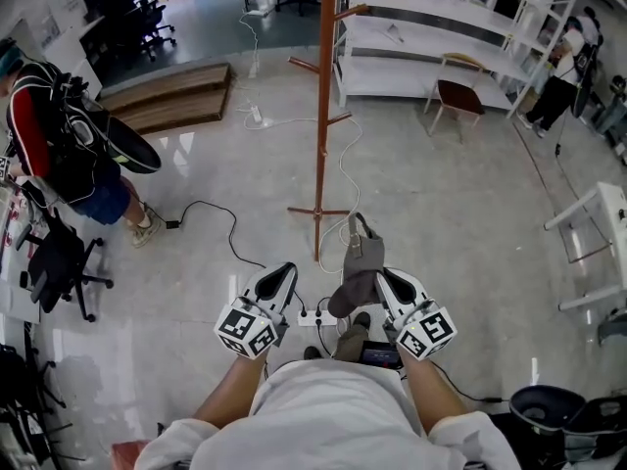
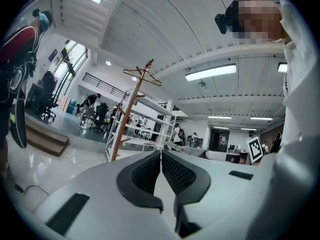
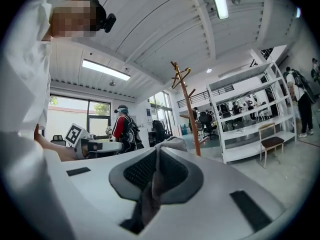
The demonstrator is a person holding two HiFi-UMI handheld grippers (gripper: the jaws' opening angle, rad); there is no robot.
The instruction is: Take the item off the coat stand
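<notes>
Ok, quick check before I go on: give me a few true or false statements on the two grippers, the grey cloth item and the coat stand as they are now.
1. The right gripper is shut on the grey cloth item. True.
2. The left gripper grips the cloth too. False: its jaws are together with nothing between them.
3. The grey cloth item hangs on the coat stand. False: it is off the stand, in the right gripper.
4. The coat stand is upright on the floor. True.
5. In the head view a person in red and black is to the right of the stand. False: that person is at the left edge.
</notes>
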